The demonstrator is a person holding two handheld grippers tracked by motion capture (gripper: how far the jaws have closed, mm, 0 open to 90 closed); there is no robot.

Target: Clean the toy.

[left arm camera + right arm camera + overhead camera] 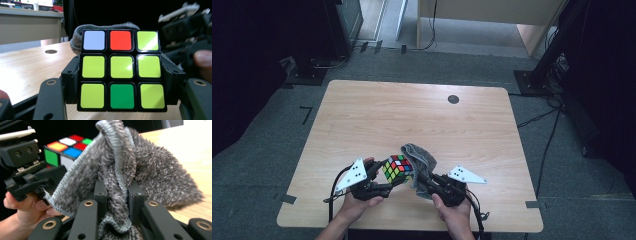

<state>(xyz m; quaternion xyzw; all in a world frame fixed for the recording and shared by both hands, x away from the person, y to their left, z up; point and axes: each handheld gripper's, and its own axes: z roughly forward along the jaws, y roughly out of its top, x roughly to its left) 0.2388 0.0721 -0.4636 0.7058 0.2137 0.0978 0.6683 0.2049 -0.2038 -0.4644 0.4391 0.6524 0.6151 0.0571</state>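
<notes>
A colour-sided puzzle cube point(397, 168) is held above the table's front edge, with my left gripper point(388, 180) shut on it. In the left gripper view the cube point(121, 70) shows a mostly yellow face, and the black jaws press on its two sides. A grey fluffy cloth point(419, 155) hangs bunched just right of the cube, touching it. My right gripper point(424, 180) is shut on the cloth. In the right gripper view a fold of the cloth point(140, 170) is pinched between the jaws of that gripper point(117, 195), with the cube point(67, 147) behind it at the left.
The wooden table point(412, 115) has a small black round mark point(453, 99) near its far edge. Dark stands rise on the floor at the far left and far right. A light wooden desk point(482, 20) stands beyond the table.
</notes>
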